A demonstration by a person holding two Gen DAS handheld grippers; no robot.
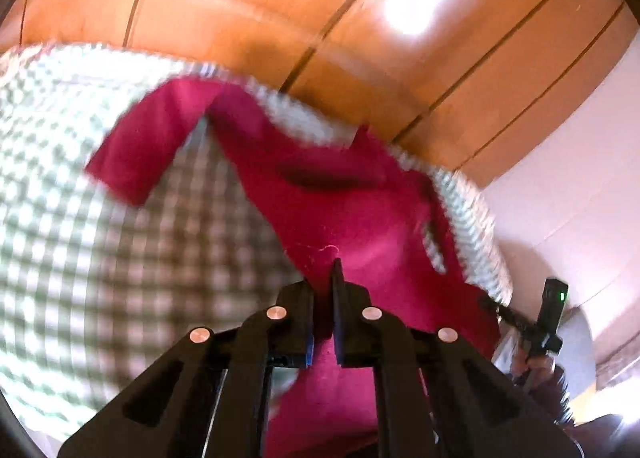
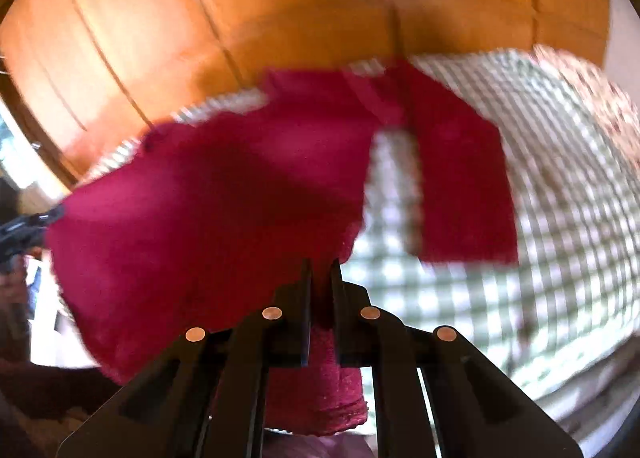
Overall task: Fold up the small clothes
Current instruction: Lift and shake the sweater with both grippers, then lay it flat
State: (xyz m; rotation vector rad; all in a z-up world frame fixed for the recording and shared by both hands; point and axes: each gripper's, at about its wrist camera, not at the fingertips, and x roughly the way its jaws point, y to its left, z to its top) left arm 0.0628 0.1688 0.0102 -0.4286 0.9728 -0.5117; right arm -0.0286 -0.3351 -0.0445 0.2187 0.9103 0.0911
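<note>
from the left wrist view, the left gripper (image 1: 325, 278) has its jaws pinched together on a fold of the red garment (image 1: 352, 210), which spreads away ahead of it over the green checked cloth (image 1: 100, 238) that covers the surface. one sleeve (image 1: 136, 146) lies ahead and to the left of the gripper, stretched out flat. off to the right, at the garment's other edge, i can see the right gripper (image 1: 490, 304), though it is too small and blurred there to read its jaws. behind it all runs a row of wooden cabinet doors (image 1: 360, 38).

from the right wrist view, the right gripper (image 2: 320, 274) is clamped on the garment's edge, red cloth bunched between its jaws and hanging below them. the body of the garment reaches out to the left, where the left gripper (image 2: 60, 214) holds the far corner; a sleeve (image 2: 460, 178) lies ahead and to the right.

to my eye the folding has barely begun: the garment is gripped at two points and looks lifted and spread, with no finished fold showing and both sleeves left to bring in.
</note>
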